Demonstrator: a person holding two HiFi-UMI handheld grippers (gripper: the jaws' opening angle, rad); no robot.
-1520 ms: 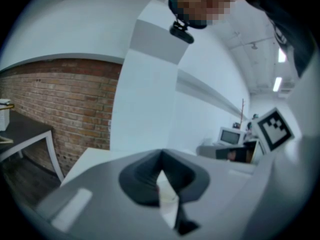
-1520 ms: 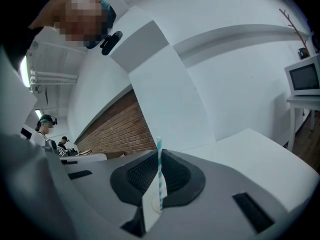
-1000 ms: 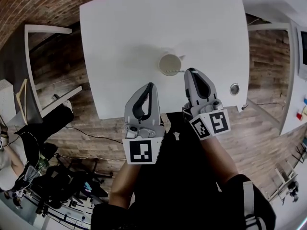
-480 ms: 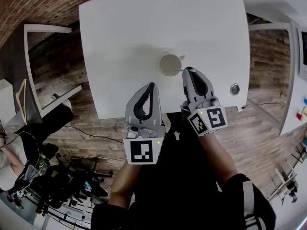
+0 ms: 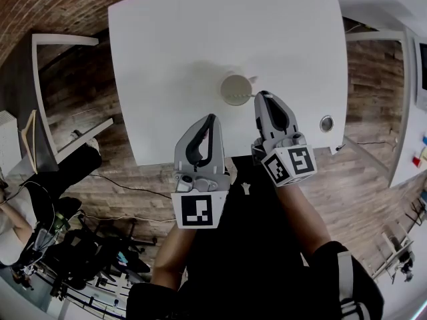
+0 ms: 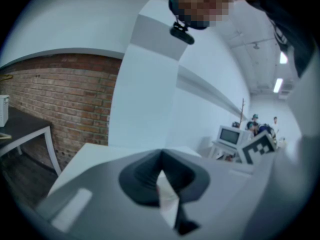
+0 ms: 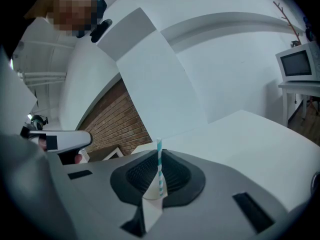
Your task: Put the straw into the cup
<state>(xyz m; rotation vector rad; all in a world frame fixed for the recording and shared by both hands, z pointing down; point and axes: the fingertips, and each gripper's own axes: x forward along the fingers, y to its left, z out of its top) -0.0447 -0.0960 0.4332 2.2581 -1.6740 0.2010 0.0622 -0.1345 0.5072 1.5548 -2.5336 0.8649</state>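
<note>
A pale round cup (image 5: 235, 88) stands open on the white table (image 5: 173, 59), seen from above in the head view. My right gripper (image 5: 262, 98) hovers just right of the cup's rim and near the table's front edge. It is shut on a teal-and-white striped straw (image 7: 159, 160), which sticks up out of the closed jaws in the right gripper view (image 7: 158, 156). My left gripper (image 5: 210, 119) hangs lower left of the cup, over the table's front edge. Its jaws are shut with nothing between them (image 6: 161, 156).
A small round metal grommet (image 5: 326, 123) sits in the table at the right. White frame furniture (image 5: 67, 42) stands on the wooden floor to the left. A brick wall (image 6: 60, 99) and a microwave (image 7: 299, 64) lie beyond the table.
My right gripper has edged slightly left, closer to the cup, with the straw still in it. The left gripper has barely moved.
</note>
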